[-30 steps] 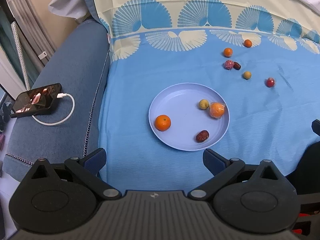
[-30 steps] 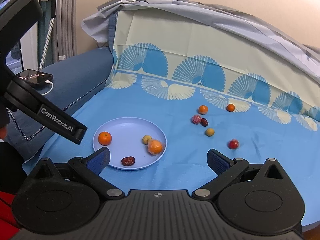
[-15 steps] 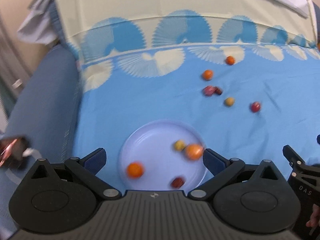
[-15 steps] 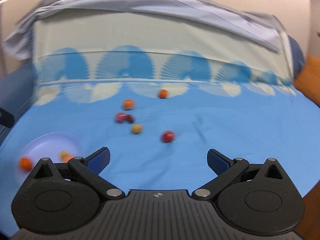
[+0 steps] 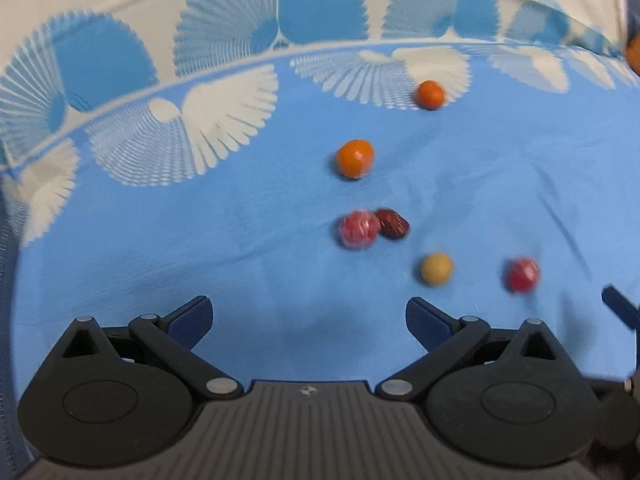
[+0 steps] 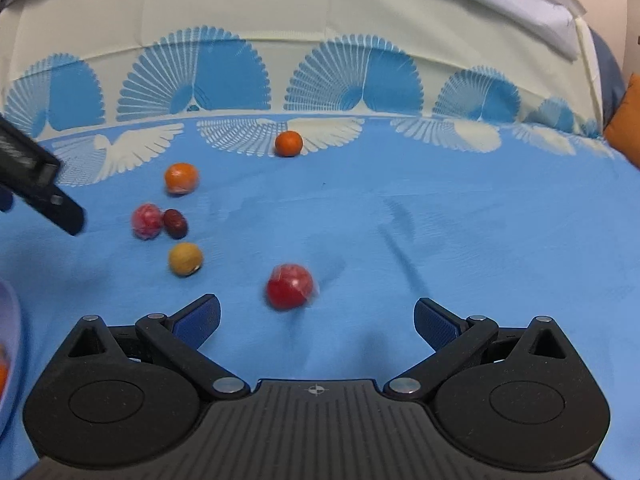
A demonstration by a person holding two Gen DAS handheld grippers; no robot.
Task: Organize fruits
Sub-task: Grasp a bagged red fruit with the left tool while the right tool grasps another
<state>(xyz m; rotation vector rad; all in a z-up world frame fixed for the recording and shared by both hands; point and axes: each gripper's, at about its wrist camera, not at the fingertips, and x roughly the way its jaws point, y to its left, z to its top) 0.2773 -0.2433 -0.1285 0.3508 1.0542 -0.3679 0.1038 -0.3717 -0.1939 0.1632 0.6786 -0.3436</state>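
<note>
- Our left gripper (image 5: 308, 318) is spread wide with nothing in it, above the blue sheet (image 5: 200, 248).
- Our right gripper (image 6: 317, 320) is just as wide and empty; the red fruit (image 6: 289, 286) lies just ahead, between its fingers.
- Six fruits lie loose: two oranges (image 6: 181, 177) (image 6: 288, 143), a pink fruit (image 6: 146, 221) touching a dark date (image 6: 175, 223), and a yellow fruit (image 6: 185, 259) near them.
- The plate's rim (image 6: 9, 320) peeks in at the right view's left edge.
</note>
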